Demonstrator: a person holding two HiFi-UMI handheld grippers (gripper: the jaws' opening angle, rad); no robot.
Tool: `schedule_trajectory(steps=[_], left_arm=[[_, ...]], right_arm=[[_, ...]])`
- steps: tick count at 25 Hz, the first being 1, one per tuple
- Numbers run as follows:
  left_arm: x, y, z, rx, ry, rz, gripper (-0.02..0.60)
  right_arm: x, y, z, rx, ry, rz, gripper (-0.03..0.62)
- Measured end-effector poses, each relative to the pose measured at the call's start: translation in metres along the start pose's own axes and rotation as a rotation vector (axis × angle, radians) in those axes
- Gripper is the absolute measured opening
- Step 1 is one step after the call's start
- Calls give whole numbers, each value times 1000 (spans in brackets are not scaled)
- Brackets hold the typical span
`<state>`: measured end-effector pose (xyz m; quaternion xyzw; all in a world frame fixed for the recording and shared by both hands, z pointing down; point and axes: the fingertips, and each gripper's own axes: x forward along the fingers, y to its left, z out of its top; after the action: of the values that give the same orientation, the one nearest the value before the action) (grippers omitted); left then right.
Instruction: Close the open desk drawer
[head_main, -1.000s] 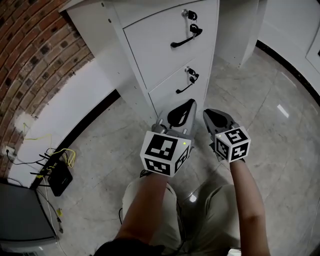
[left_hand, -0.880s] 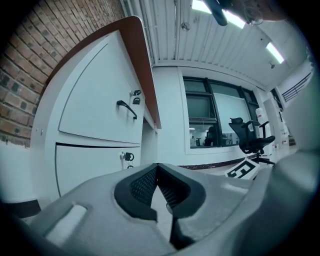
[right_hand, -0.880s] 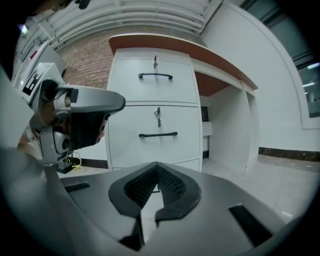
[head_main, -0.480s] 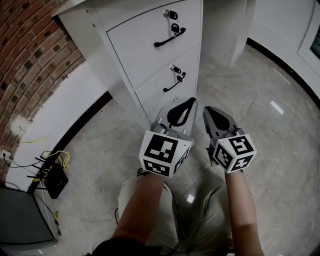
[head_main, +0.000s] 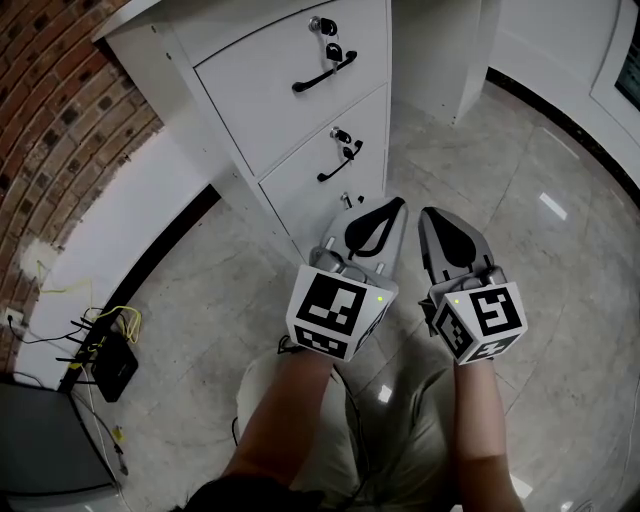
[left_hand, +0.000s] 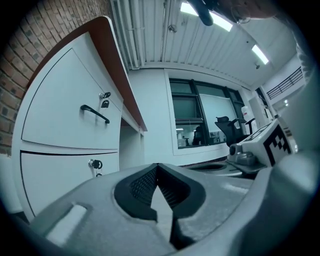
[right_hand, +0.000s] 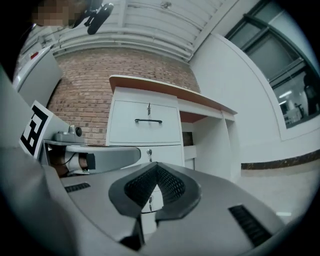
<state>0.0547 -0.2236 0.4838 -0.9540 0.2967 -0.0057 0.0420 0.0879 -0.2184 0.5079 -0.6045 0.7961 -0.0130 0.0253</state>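
Before the white drawer unit (head_main: 250, 110), both grippers are shut and empty.
Left gripper (head_main: 390, 208) and right gripper (head_main: 437, 218) hover near the lowest drawer's key (head_main: 346, 200); a careless swing could snag it.

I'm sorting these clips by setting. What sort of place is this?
Probably an office: a white desk with lockable drawers, and a swivel chair visible through a large window.

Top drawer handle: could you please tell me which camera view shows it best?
The head view: the top drawer handle is largest and sharpest there, whole and unobstructed. The right gripper view shows it face-on but small; the left gripper view shows it obliquely, at the left.
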Motion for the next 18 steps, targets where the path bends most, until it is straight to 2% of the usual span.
schedule_trajectory(steps=[3,11,18], left_arm=[[0,-6,2,42,5,-11,5],[-1,-17,2,97,15,-36,5],[-3,-18,6,96,9,-29,5]], right_arm=[[-4,0,1,-16,1,-6,9],[-5,4,8,-18,-15,-2,9],[-9,7,10,-66,-17,0,9]])
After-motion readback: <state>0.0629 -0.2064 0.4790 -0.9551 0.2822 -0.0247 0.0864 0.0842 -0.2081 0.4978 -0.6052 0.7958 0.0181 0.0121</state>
